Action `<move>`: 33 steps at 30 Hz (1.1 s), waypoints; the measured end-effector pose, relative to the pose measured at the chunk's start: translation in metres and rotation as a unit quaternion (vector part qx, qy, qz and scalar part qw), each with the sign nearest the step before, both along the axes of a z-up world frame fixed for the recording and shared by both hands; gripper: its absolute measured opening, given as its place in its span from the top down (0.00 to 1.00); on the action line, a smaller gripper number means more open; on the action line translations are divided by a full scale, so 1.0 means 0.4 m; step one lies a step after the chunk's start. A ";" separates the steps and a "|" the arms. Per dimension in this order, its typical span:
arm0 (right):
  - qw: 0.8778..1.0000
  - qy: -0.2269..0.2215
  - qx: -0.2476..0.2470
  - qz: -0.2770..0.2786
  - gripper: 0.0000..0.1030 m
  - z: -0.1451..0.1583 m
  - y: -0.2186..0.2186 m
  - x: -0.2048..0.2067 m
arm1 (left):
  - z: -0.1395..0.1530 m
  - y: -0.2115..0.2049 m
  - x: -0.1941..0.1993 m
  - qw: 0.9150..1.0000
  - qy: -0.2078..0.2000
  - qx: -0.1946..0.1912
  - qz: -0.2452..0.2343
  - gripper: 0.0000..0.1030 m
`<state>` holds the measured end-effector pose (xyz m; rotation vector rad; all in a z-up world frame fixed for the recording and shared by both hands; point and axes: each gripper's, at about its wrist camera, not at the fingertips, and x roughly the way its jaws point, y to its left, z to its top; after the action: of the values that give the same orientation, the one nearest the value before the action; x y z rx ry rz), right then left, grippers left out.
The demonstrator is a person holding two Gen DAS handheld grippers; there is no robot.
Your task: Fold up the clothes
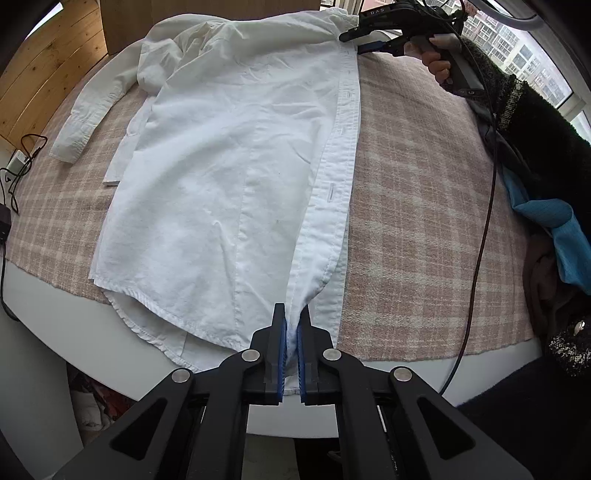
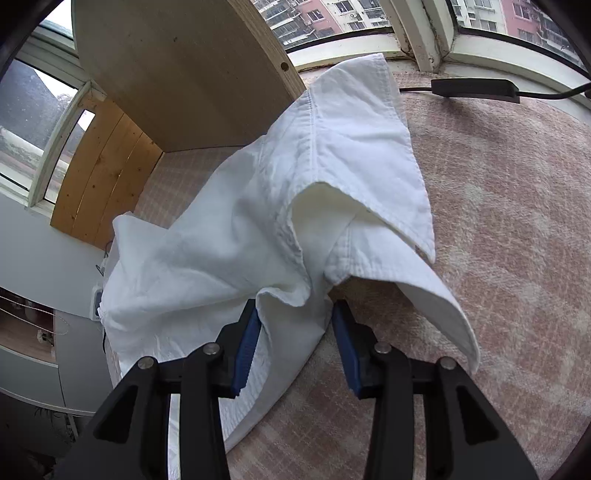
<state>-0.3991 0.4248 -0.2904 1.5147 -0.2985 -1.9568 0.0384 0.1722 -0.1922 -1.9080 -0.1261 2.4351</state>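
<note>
So the wrinkly white cotton shirt lay spread on the pink plaid woven cloth, one sleeve flopped off to the side. The left gripper was pinched tight on the hem by the button placket. The right gripper sat partly open, with bunched collar-end fabric between its ribbed blue pads.

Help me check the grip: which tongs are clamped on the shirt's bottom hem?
The left tongs, pinching the hem of the white shirt. The right tongs are at the collar end instead.
</note>
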 end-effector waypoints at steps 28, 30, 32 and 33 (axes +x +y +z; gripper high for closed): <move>0.993 0.009 0.098 0.058 0.87 0.043 -0.100 0.038 | -0.057 0.027 0.065 0.998 -0.027 0.060 -0.018 0.76; 0.993 0.009 0.102 0.057 0.82 0.067 -0.076 0.056 | -0.009 -0.017 0.106 0.997 -0.016 0.080 -0.005 0.69; 0.993 0.017 0.103 0.051 0.80 0.105 -0.041 0.088 | 0.023 -0.078 0.143 0.998 -0.006 0.058 0.004 0.69; 0.994 0.016 0.094 0.048 0.80 0.126 -0.019 0.108 | 0.033 -0.112 0.156 0.999 -0.002 0.039 0.007 0.69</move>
<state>-0.3558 0.4171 -0.2399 1.5831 -0.0274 -1.9752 0.1009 0.1275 -0.1792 -1.8865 -0.2303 2.3975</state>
